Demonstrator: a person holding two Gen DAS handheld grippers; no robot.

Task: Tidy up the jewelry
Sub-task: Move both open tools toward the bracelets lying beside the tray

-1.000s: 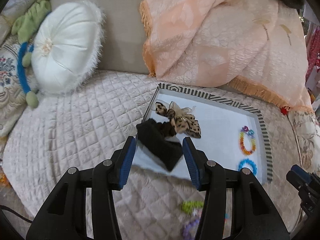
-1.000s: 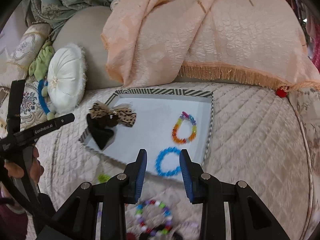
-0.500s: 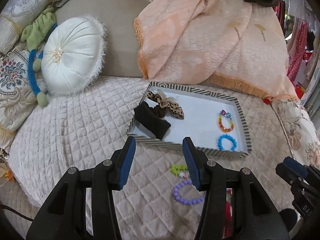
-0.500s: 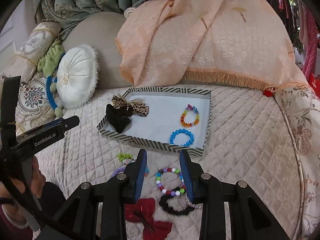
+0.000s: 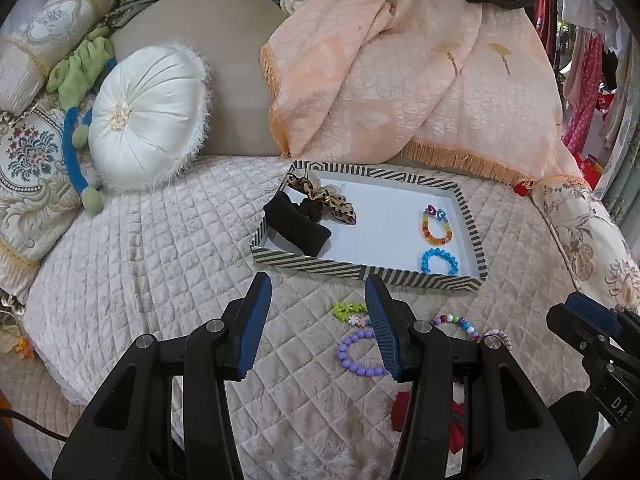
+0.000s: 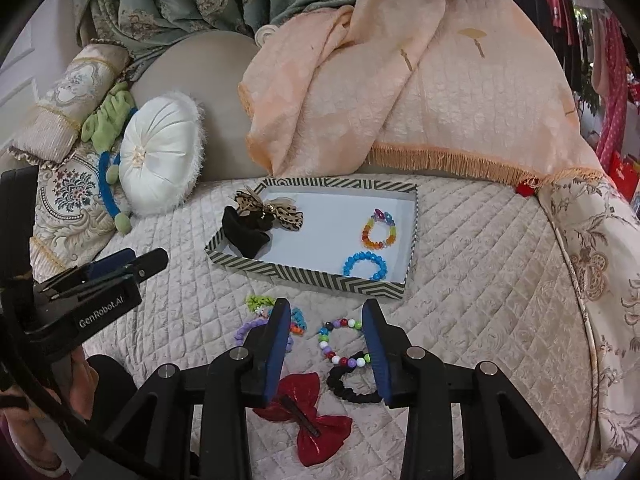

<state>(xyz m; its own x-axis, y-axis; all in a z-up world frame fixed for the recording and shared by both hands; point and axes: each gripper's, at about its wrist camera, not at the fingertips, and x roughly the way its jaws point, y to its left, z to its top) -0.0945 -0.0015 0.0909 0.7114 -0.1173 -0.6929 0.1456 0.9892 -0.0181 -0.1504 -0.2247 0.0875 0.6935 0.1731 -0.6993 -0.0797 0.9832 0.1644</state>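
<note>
A striped tray (image 5: 368,273) (image 6: 304,276) on the quilted bed holds a black hair band (image 5: 298,226), a leopard bow (image 5: 328,200), a rainbow bracelet (image 5: 437,226) and a blue bracelet (image 5: 439,261). In front of the tray lie a purple bracelet (image 5: 354,356), a green clip (image 5: 348,310), a multicolour bead bracelet (image 6: 340,342), a black scrunchie (image 6: 352,388) and a red bow (image 6: 308,416). My left gripper (image 5: 318,322) is open and empty, near the tray's front edge. My right gripper (image 6: 326,350) is open and empty above the multicolour bracelet.
A white round cushion (image 5: 148,120) and a green and blue plush toy (image 5: 76,100) lie at the back left. A peach fringed blanket (image 5: 400,80) hangs behind the tray. Patterned pillows line the left edge.
Both grippers have pulled back from the tray toward me and stay open. The loose bracelets, scrunchie and red bow in front of the tray have come into view.
</note>
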